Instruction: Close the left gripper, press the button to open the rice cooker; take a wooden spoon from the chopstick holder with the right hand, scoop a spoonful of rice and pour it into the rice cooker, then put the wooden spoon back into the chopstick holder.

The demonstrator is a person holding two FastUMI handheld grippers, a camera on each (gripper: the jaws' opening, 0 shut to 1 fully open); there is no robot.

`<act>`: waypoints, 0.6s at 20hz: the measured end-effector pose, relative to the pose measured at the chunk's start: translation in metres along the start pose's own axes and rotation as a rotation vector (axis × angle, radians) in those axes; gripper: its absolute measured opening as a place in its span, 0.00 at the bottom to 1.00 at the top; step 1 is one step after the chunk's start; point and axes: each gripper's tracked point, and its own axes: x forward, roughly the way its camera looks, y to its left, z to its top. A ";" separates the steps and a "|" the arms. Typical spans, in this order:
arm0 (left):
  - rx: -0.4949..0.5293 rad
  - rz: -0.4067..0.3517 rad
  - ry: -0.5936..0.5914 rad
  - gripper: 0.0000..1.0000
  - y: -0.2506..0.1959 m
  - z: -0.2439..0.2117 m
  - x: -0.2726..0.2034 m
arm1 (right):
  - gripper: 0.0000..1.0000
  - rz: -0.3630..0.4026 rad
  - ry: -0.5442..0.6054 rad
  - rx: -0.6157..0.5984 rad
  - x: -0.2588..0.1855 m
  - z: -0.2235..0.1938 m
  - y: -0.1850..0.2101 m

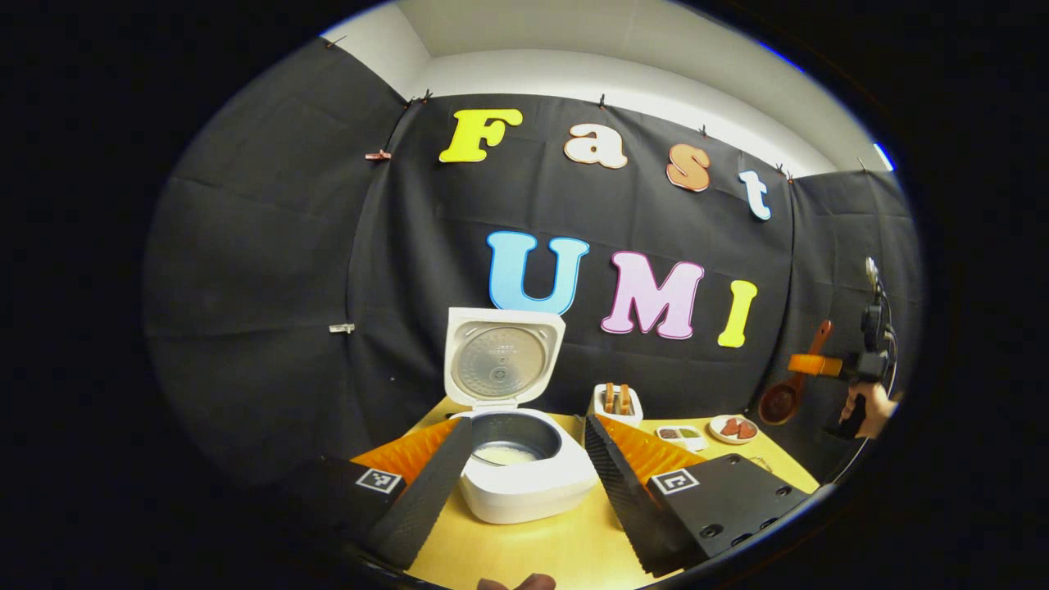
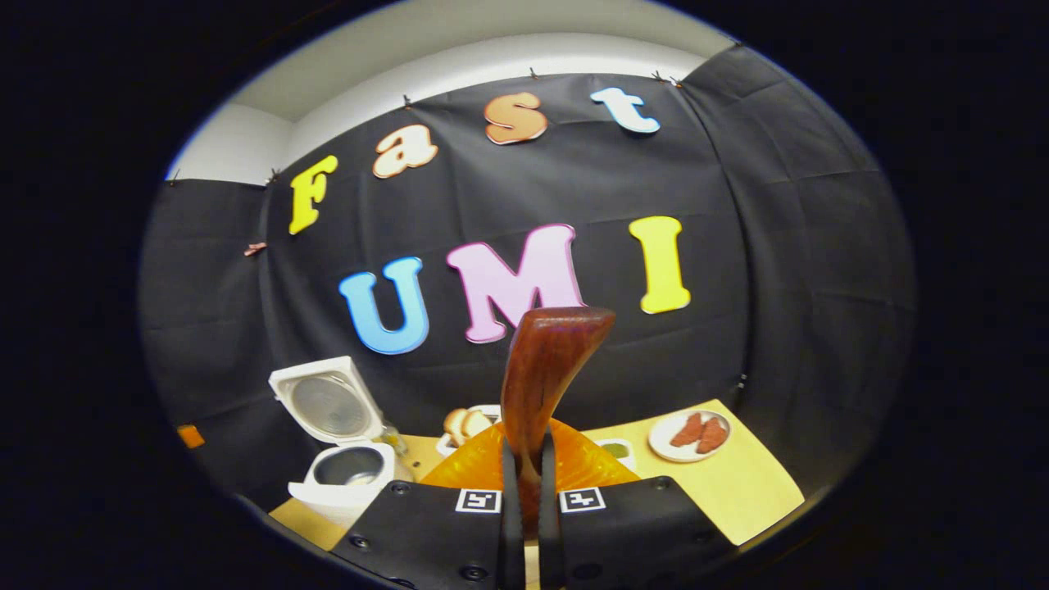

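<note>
**Over the surface: spoon clamped, cooker lid up**

Above the yellow surface (image 1: 524, 549), the right gripper (image 2: 524, 483) is squeezing its jaws nearly together on the wooden spoon (image 2: 545, 369), holding it up in the air, well clear of the chopstick holder (image 1: 616, 403). The left gripper (image 1: 524, 483) is keeping its jaws spread wide, gripping nothing, framing the one rice cooker (image 1: 516, 459), which is sitting lid-up with rice showing inside. Nearby are sitting one small plate (image 1: 733, 428) and one two-part dish (image 1: 682, 435).

The upright lid (image 1: 501, 358) walls the rice cooker (image 1: 524, 475) behind; its pot mouth lies open from above.
</note>
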 end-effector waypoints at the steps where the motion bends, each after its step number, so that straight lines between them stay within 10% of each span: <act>1: -0.011 -0.001 0.002 0.95 -0.006 0.001 0.002 | 0.11 -0.024 0.020 -0.001 -0.004 -0.013 -0.022; 12: 0.032 0.068 0.003 0.95 -0.044 0.016 0.003 | 0.11 -0.087 0.238 0.029 0.030 -0.158 -0.124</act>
